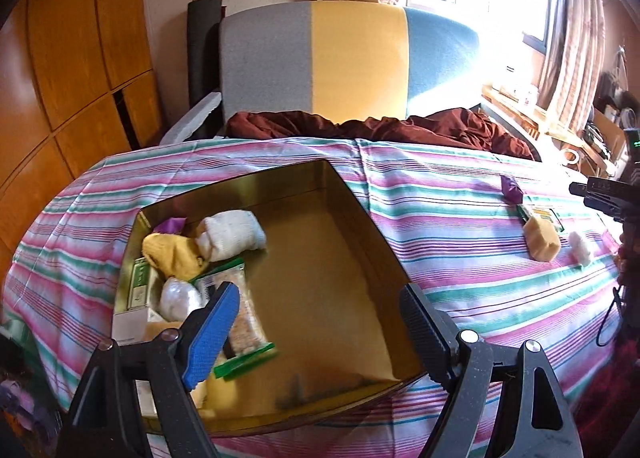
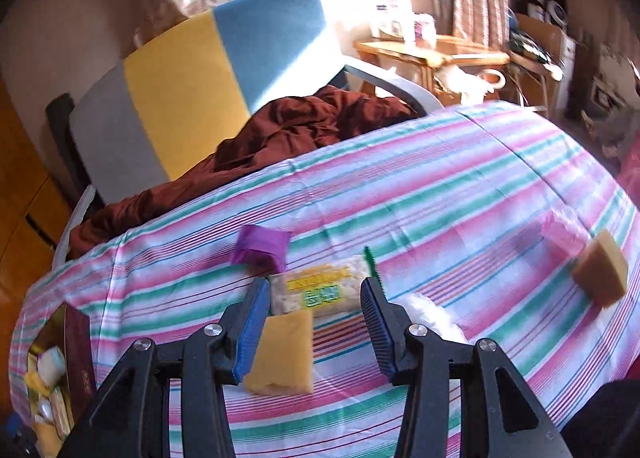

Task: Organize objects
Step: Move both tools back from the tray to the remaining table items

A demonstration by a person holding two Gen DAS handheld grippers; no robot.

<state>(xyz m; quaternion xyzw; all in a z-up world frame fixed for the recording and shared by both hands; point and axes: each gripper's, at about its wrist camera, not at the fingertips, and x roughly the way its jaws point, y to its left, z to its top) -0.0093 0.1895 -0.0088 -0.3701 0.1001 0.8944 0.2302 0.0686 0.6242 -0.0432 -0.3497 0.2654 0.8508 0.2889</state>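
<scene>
A gold tin box (image 1: 360, 242) lies on the striped bedspread (image 1: 460, 193). Rolled white socks (image 1: 232, 234), a yellow sock (image 1: 172, 254), a white wrapped ball (image 1: 178, 300) and a green-edged snack packet (image 1: 244, 322) fill its left side. My left gripper (image 1: 320, 334) hangs open over the box and holds nothing. My right gripper (image 2: 316, 318) stands open above loose items on the bedspread (image 2: 460, 185). A yellow sponge (image 2: 284, 354) lies below it, by the left finger but not pinched. A snack packet (image 2: 316, 290) and a purple packet (image 2: 262, 246) lie just beyond.
A white plastic wad (image 2: 432, 318), a pink bundle (image 2: 564, 238) and a tan sponge (image 2: 600, 274) lie to the right. Crumpled maroon cloth (image 1: 360, 125) and a grey, yellow and blue headboard (image 1: 352, 57) close the far side. The box (image 2: 80, 338) sits at the left edge.
</scene>
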